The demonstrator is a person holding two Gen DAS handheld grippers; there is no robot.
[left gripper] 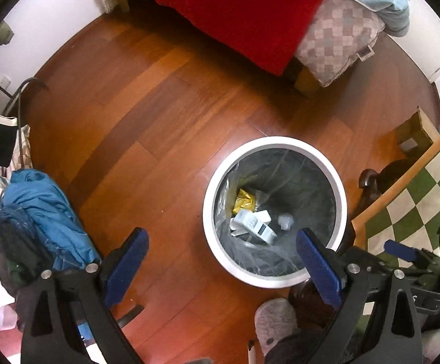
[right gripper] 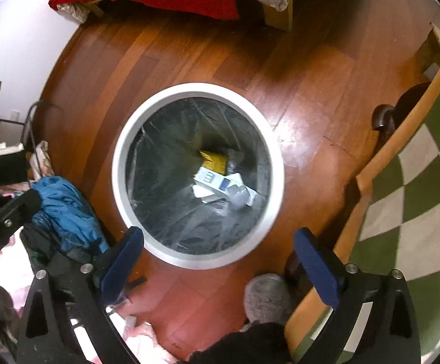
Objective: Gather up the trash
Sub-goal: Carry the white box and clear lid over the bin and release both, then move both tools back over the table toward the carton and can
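Note:
A round white trash bin (left gripper: pixel 274 141) with a clear liner stands on the wooden floor. Inside lie a yellow wrapper (left gripper: pixel 244 201), white boxes (left gripper: pixel 259 226) and a crumpled scrap (left gripper: pixel 285 221). My left gripper (left gripper: pixel 222 233) points down at the bin's near left rim, open and empty, its right finger over the rim. The right wrist view has the bin (right gripper: pixel 195 88) almost straight below, with the white boxes (right gripper: pixel 216 182) and the yellow wrapper (right gripper: pixel 213 160) inside. My right gripper (right gripper: pixel 218 233) hangs open and empty over the near rim.
A bed with a red blanket (left gripper: pixel 235 15) and a checked quilt (left gripper: pixel 338 36) stands beyond the bin. Blue clothing (left gripper: pixel 43 212) is piled at the left. A green and white checked rug (right gripper: pixel 417 197) lies at the right, and a grey slipper (right gripper: pixel 265 297) sits below the bin.

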